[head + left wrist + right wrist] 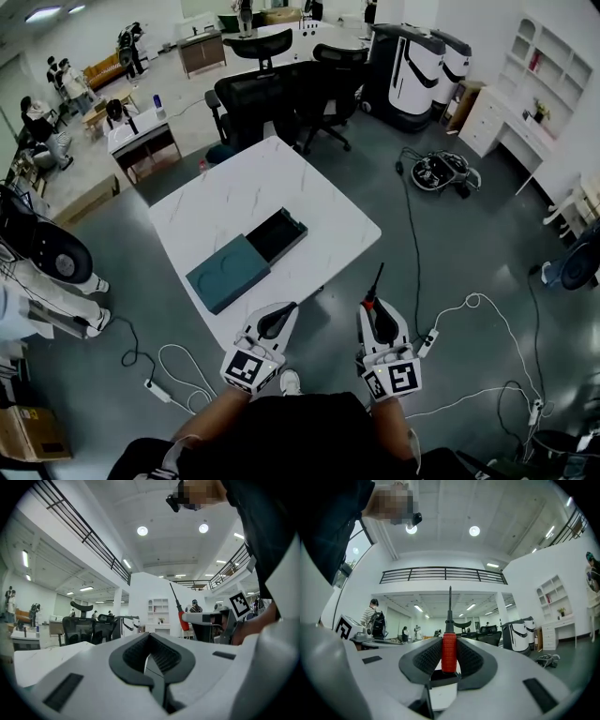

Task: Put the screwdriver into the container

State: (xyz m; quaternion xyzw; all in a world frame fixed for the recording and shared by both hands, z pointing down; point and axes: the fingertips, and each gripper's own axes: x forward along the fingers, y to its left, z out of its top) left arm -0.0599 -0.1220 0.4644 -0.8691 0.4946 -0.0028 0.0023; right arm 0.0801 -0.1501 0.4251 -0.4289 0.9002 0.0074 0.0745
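We should carry the right gripper, which pinches the screwdriver off the table's near right edge, left and farther, laying it flat in the teal container. The handle is red and ribbed, the shaft thin and dark. The left gripper is pressed together, empty.

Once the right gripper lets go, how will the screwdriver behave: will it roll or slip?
The screwdriver has a round, ribbed red handle, so it probably grips well but may roll on a flat surface. Its thin dark shaft looks stiff. The container walls should likely stop it.
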